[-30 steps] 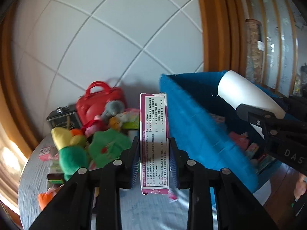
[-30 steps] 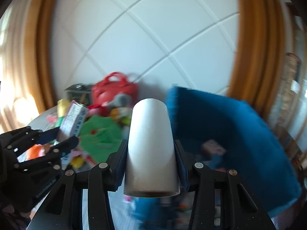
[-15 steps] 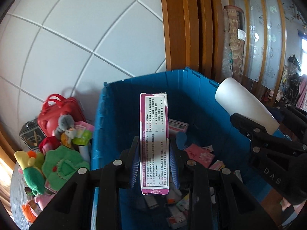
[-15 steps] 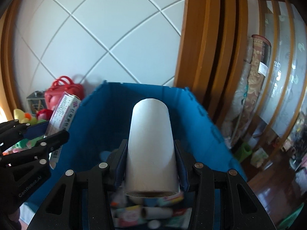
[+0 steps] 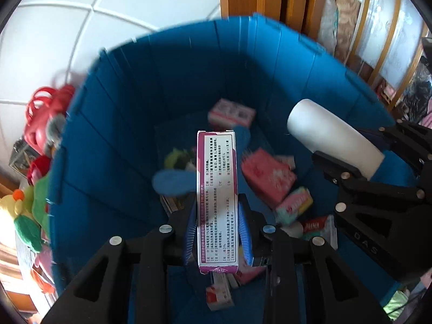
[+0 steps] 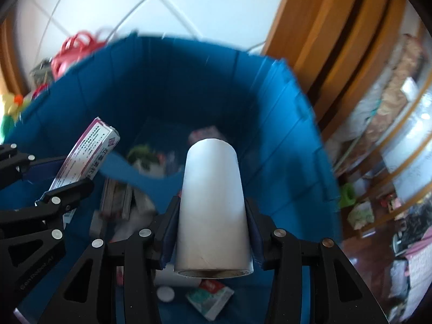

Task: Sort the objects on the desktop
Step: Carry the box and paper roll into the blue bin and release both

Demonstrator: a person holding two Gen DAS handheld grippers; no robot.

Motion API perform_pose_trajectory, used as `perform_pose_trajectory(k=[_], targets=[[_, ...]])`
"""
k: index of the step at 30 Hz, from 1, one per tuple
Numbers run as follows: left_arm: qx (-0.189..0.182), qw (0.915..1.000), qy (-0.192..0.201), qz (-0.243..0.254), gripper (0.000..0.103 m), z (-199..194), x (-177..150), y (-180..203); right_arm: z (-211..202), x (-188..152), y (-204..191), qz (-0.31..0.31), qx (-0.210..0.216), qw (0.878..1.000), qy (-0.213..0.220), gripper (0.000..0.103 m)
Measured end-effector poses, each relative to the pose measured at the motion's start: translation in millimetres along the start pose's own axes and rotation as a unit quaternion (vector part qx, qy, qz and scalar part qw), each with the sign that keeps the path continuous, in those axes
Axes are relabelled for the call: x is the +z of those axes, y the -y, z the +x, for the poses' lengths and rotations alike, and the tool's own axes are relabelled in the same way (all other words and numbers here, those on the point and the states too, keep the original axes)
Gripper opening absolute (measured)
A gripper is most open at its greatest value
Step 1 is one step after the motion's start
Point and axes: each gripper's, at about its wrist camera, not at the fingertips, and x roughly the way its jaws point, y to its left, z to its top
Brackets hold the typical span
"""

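My left gripper [image 5: 217, 226] is shut on a narrow white and magenta printed box [image 5: 217, 186], held upright over the inside of a deep blue bin [image 5: 113, 124]. My right gripper [image 6: 212, 229] is shut on a white roll [image 6: 212, 197], also pointing down into the blue bin [image 6: 283, 140]. In the left wrist view the white roll [image 5: 332, 135] and right gripper show at the right; in the right wrist view the printed box [image 6: 86, 154] and the left gripper's fingers [image 6: 67, 191] show at the left. Small boxes and packets [image 5: 267, 175] lie on the bin's floor.
Left of the bin, on the table, sit a red handbag [image 5: 46, 118], green and yellow plush toys [image 5: 24, 216] and a dark tin [image 5: 19, 154]. White tiled wall [image 5: 81, 21] stands behind; a wooden door frame [image 6: 324, 40] and room clutter lie to the right.
Both grippers have swung right from the toy pile to over the blue bin and tipped downward, so the bin's inside now fills both views. Each still holds its object.
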Motion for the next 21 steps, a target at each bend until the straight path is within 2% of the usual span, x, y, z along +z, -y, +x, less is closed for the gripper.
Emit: perform_pose_trajectory(k=[3, 8, 12, 18, 19, 21], targets=[[0.002, 1.0000, -0.007, 0.005, 0.028, 2.0, -2.0, 3.5, 7.6, -4.5, 0.0, -0.029, -0.010, 0.999, -0.022, 0.045], [-0.013, 0.9997, -0.016, 0.010, 0.028, 0.9, -4.2, 8.6, 12.6, -16.0, 3.2, -0.056, -0.007, 0.997, -0.050, 0.045], [-0.026, 0.9991, -0.033, 0.005, 0.028, 8.2, -5.6, 12.1, 17.9, -27.0, 6.5, -0.076, -0.020, 0.994, -0.073, 0.045], [-0.006, 0.9989, -0.045, 0.009, 0.028, 13.6, -8.1, 14.7, 18.4, -27.9, 11.1, -0.083, -0.015, 0.993, -0.083, 0.045], [-0.002, 0.9988, -0.048, 0.012, 0.030, 13.4, -8.9, 16.0, 18.1, -28.8, 11.7, -0.085, -0.015, 0.993, -0.084, 0.045], [-0.001, 0.9987, -0.050, 0.013, 0.041, 11.4, -10.7, 16.5, 14.9, -26.9, 11.7, -0.089, -0.020, 0.993, -0.080, 0.045]])
